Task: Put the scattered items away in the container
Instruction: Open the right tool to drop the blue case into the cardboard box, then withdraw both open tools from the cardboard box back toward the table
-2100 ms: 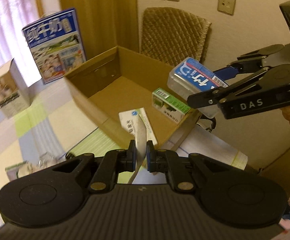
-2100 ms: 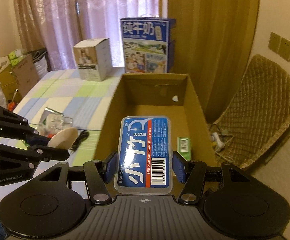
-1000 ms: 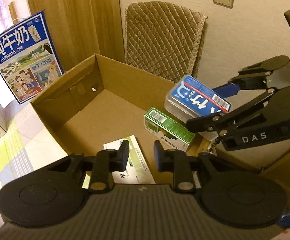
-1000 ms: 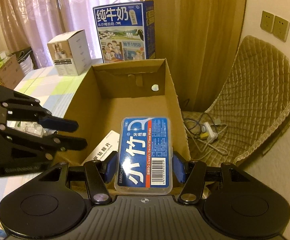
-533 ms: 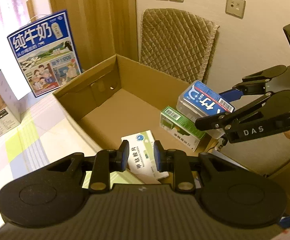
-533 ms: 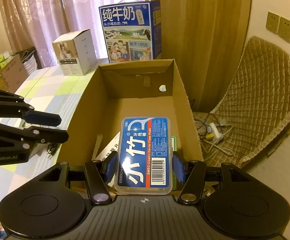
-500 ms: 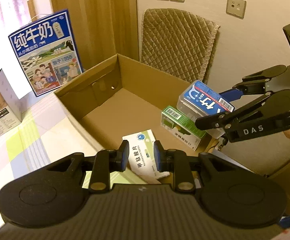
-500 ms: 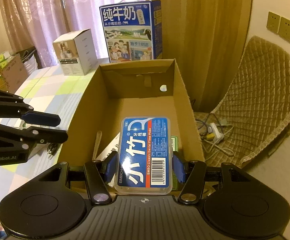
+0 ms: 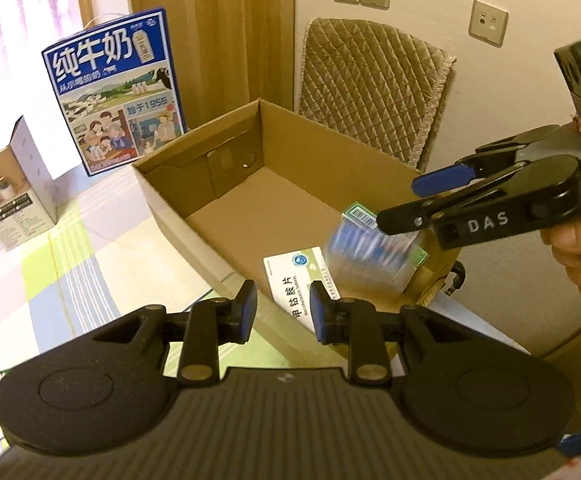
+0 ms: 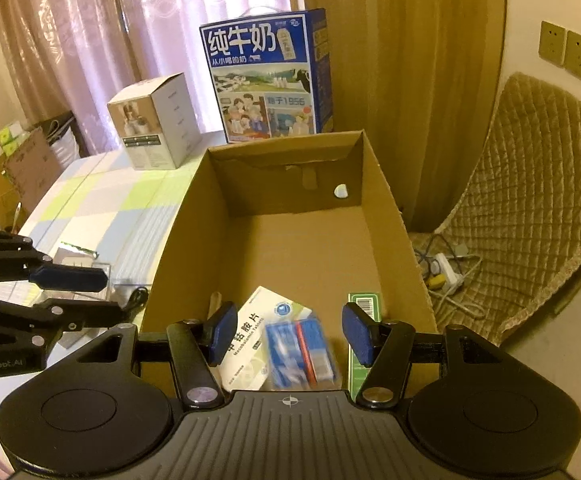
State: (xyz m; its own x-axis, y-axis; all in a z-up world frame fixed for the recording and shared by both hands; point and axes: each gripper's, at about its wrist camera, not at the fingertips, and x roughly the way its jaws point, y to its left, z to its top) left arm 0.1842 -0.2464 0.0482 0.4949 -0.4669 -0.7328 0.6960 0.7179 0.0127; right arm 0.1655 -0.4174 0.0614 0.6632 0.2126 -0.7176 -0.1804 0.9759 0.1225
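The left gripper (image 9: 280, 308) hangs over the near wall of the cardboard box (image 9: 226, 148), jaws a little apart with nothing between them — free, I judge, to fetch the clutter lying on the checked surface (image 10: 102, 200) off to its left. Ahead of it a white medicine box (image 9: 294, 280) lies inside. The right gripper (image 10: 288, 332) stands half open and empty — the blue floss case (image 10: 300, 354), blurred, is below its pads inside the cardboard box, beside a green carton (image 10: 364, 308).
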